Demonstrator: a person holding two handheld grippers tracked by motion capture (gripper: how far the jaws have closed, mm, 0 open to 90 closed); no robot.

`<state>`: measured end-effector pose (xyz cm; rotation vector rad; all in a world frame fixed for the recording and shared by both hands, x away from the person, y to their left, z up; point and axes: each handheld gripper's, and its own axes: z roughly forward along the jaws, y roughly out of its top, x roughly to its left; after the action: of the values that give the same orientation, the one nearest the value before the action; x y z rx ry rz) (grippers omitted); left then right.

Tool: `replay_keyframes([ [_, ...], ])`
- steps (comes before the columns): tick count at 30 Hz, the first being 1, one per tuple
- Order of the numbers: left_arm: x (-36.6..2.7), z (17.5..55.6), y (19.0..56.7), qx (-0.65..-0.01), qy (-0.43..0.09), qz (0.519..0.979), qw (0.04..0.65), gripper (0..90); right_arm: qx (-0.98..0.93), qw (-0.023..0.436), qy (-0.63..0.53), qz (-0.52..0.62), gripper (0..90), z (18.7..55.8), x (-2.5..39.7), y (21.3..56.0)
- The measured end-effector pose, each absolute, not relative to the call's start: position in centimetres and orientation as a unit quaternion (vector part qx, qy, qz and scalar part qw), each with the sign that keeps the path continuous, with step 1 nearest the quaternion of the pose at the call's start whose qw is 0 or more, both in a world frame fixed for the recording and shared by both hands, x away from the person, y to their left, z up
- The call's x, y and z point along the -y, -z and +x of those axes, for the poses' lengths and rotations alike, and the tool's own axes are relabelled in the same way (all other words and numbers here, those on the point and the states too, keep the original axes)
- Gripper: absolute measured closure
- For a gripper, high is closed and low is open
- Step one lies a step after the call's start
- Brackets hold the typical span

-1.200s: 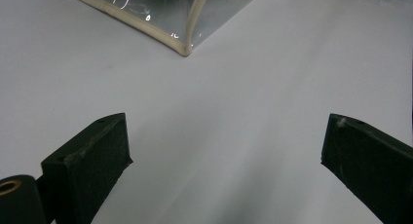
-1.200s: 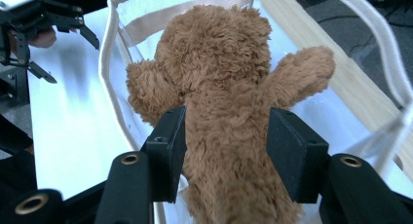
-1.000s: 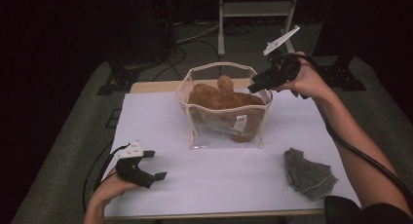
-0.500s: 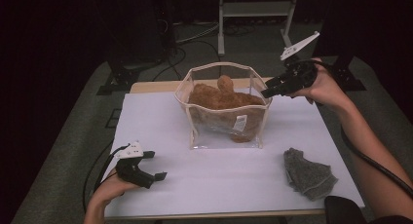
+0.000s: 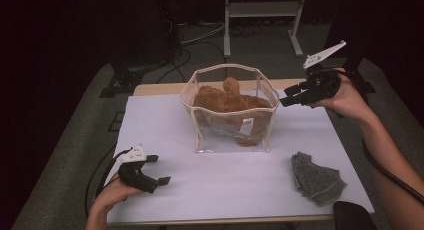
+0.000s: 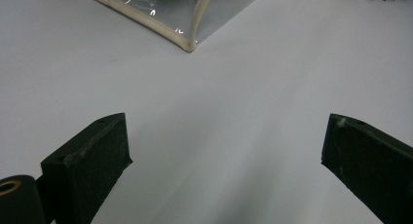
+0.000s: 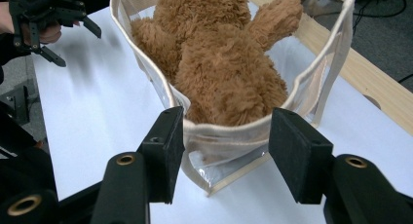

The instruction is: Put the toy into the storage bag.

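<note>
A clear plastic bag [image 5: 227, 112] with cream trim stands open on the white table top, with a brown plush bear [image 5: 220, 97] inside. My right gripper [image 5: 286, 98] hangs in the air just right of the bag's rim, open, holding nothing. In the right gripper view its gripper [image 7: 226, 121] frames the near end of the bag [image 7: 336, 53] and the bear [image 7: 224, 68]. My left gripper [image 5: 161, 169] rests open near the front left edge. In the left gripper view the gripper [image 6: 226, 141] points at a bottom corner of the bag [image 6: 187, 36].
A crumpled grey cloth [image 5: 316, 179] lies on the table at the front right. The white sheet [image 5: 230, 190] covers a wooden table; its bare far edge [image 5: 155, 88] shows behind the bag. A metal rack [image 5: 262, 10] and cables stand on the floor beyond.
My right gripper has drawn away from the bag's top to the right and slightly down. The left gripper, bag and cloth have stayed put.
</note>
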<state>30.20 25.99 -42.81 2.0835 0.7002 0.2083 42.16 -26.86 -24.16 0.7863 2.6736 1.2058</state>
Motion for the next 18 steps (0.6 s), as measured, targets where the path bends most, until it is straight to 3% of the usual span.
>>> replay_keyframes([
  [18, -25.9, 30.2, 42.9, -0.283, -0.082, 0.845, 0.446, 2.7, -0.870, 0.047, -0.402, 0.281, 44.6, 40.5, 29.5, 26.1],
])
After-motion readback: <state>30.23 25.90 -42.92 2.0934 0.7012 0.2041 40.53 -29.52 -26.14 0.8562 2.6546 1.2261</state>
